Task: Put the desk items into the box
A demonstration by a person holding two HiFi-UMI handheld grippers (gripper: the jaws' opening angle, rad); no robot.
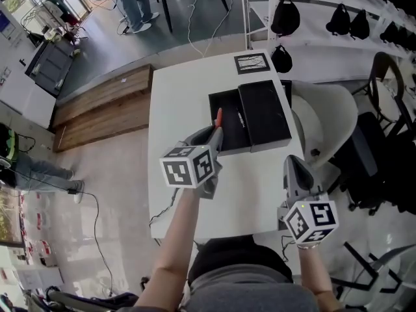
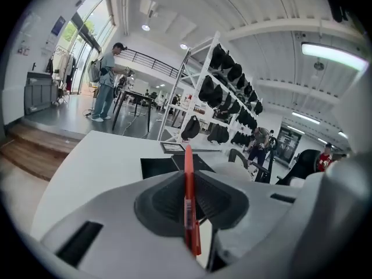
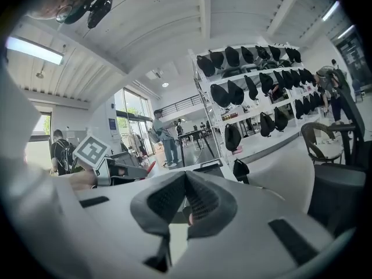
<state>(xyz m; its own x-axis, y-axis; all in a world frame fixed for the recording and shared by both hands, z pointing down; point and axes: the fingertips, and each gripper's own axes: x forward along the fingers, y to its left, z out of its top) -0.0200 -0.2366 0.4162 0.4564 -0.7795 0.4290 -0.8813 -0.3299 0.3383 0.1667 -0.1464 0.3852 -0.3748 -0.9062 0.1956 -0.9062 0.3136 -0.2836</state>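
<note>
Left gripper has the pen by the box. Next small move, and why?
Probably ease the left gripper forward and right until the pen hangs over the open box, before releasing. Its jaws clamp the pen, whose tip only just crosses the box's left rim.

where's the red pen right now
The red pen is clamped between the jaws of the left gripper, held above the white table by the near left side of the open black box.
</note>
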